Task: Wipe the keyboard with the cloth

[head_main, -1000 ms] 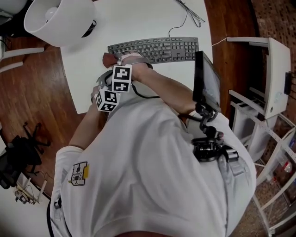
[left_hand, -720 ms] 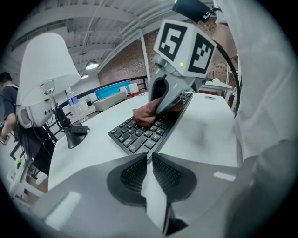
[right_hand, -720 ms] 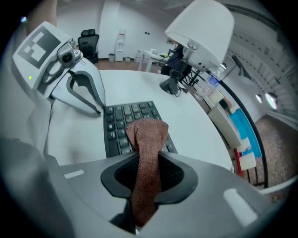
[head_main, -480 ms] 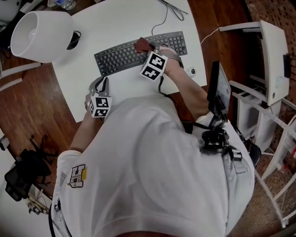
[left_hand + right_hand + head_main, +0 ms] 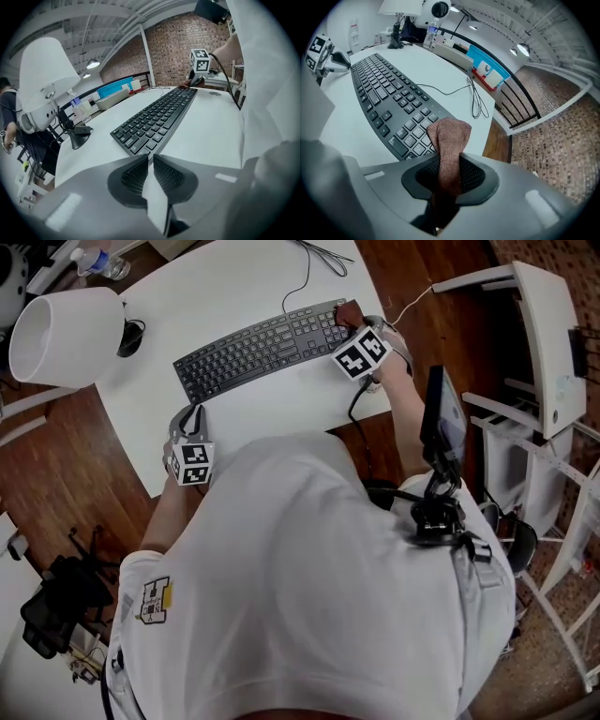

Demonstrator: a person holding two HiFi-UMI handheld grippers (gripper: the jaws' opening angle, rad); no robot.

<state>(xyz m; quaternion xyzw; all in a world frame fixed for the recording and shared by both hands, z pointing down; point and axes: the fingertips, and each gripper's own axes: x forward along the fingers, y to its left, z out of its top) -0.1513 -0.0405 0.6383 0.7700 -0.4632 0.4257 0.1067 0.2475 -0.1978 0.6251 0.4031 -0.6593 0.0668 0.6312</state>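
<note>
While clamped, cloth (brown) over keyboard

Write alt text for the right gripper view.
The right gripper has its jaws shut on a brown cloth, which sticks out over the near end of a black keyboard on a white table. The keyboard runs away to the upper left, and a thin cable lies on the table beyond it.
</note>
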